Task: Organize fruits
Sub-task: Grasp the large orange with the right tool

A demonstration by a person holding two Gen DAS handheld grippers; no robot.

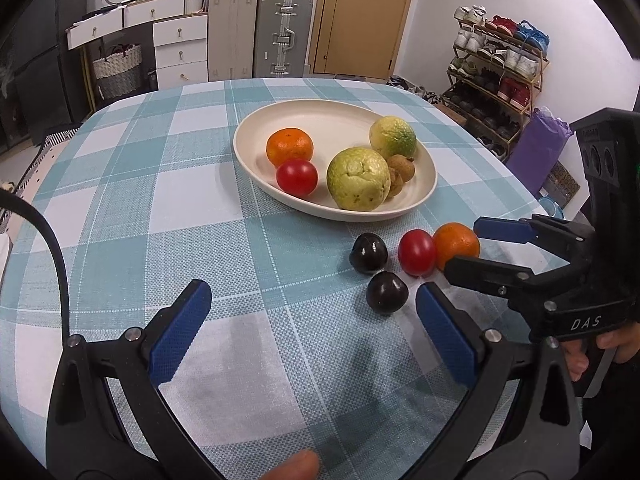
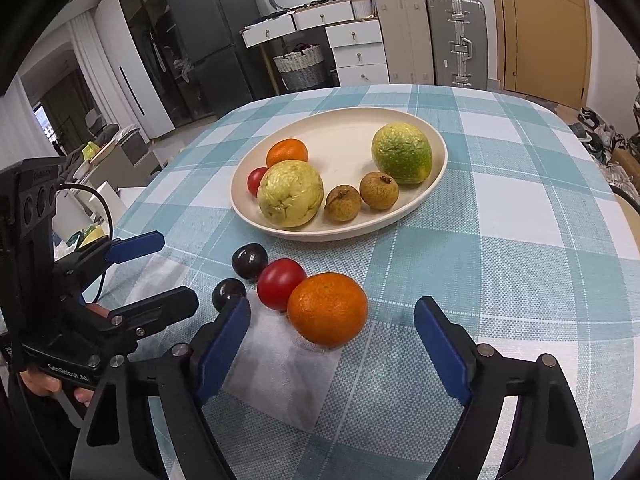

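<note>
The right gripper (image 2: 332, 344) stands spread at the bottom of its view, an orange (image 2: 327, 309) lying on the tablecloth (image 2: 500, 280) between its blue pads without touching either. The left gripper (image 1: 314, 332) is also spread, over bare cloth at the bottom of its view. Just above the orange lie a red tomato (image 2: 280, 283) and two dark plums (image 2: 249, 261), below the oval plate (image 2: 340, 128) of fruit at centre frame.

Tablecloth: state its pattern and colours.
The tablecloth is a teal-and-white check with thin white lines, clearest in the right wrist view.
</note>
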